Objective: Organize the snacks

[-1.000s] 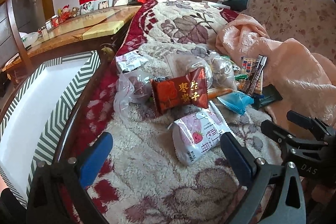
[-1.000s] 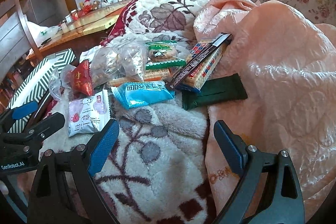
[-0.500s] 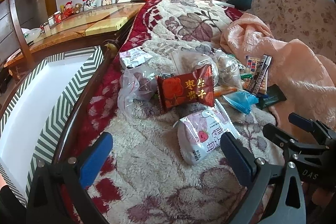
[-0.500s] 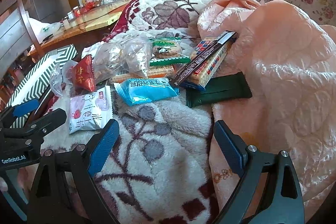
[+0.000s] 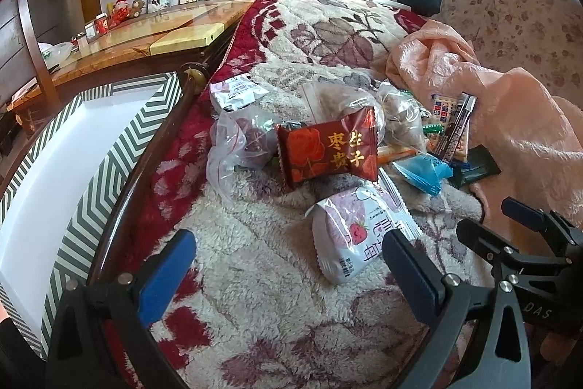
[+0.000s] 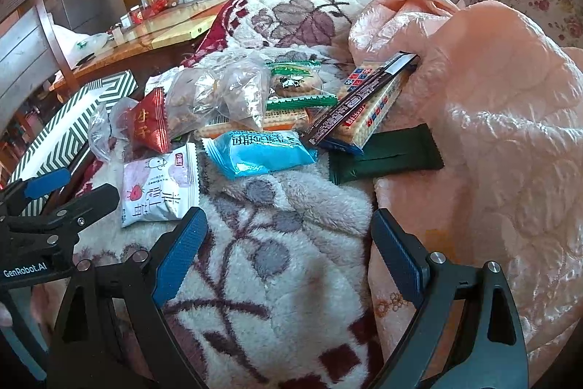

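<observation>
Floral fleece blanket (image 5: pixel 262 298) covers the whole work surface, cream with maroon leaf print; pink quilted blanket (image 6: pixel 503 119) bunched along its right side; striped green-and-white box (image 5: pixel 54 170) sits off the left edge beyond a dark wooden rail (image 5: pixel 145 170), white inside.

Left gripper (image 5: pixel 288 270) released, jaws wide apart, nothing between them, hovering over bare fleece just short of the pile; its right blue pad (image 5: pixel 408 279) is next to the pink strawberry packet (image 5: pixel 357 236), contact cannot be told; right gripper (image 6: pixel 288 250) also released, empty, over the fleece near the pink blanket's edge; each gripper shows in the other's view.

Snack pile lies mid-blanket, between box and pink blanket: clear plastic bags (image 6: pixel 218 93) of loose snacks at the back, another clear bag (image 5: pixel 237 144) with dark contents at the left; long cracker pack (image 6: pixel 371 108) leaning onto the pink blanket with a dark brown bar (image 6: pixel 360 97) lying across it; dark green packet (image 6: pixel 386 159) flat, just beside and partly under the cracker pack; blue packet (image 6: pixel 258 152) in front centre; pink strawberry packet nearest the left gripper; red packet with gold characters (image 5: pixel 328 148) propped upright behind it; green-trimmed biscuit pack (image 6: pixel 295 79) behind the blue one; small white packet (image 5: pixel 237 93) at the far left edge.
</observation>
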`<action>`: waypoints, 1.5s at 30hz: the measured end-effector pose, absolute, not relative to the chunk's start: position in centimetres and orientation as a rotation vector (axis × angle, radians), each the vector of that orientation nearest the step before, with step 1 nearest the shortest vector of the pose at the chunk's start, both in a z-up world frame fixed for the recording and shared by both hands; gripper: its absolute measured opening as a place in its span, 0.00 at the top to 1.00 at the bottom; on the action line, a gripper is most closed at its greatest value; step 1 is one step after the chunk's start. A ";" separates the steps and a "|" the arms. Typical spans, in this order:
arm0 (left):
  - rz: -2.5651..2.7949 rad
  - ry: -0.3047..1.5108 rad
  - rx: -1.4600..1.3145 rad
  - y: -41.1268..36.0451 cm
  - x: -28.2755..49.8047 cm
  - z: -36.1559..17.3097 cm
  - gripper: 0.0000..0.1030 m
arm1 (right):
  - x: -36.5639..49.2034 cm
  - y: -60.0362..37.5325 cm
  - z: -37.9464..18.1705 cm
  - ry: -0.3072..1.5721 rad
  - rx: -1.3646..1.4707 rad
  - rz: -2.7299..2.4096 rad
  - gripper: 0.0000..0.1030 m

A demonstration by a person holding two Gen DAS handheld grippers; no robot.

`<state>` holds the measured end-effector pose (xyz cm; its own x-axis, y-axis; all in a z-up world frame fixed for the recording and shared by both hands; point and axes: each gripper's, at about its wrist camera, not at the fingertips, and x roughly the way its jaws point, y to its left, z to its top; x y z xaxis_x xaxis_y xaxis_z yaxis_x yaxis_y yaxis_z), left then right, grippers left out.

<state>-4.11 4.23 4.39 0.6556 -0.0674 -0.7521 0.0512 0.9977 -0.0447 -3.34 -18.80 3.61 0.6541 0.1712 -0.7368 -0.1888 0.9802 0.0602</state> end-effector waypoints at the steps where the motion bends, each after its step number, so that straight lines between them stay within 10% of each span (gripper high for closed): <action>1: -0.067 0.856 -0.019 4.2 -4.1 4.3 0.00 | -3.4 -18.8 3.6 0.833 -0.025 0.203 0.11; 45: 0.042 0.959 -0.224 10.8 1.3 5.3 0.00 | -2.7 -16.4 3.0 0.912 -0.080 0.320 0.11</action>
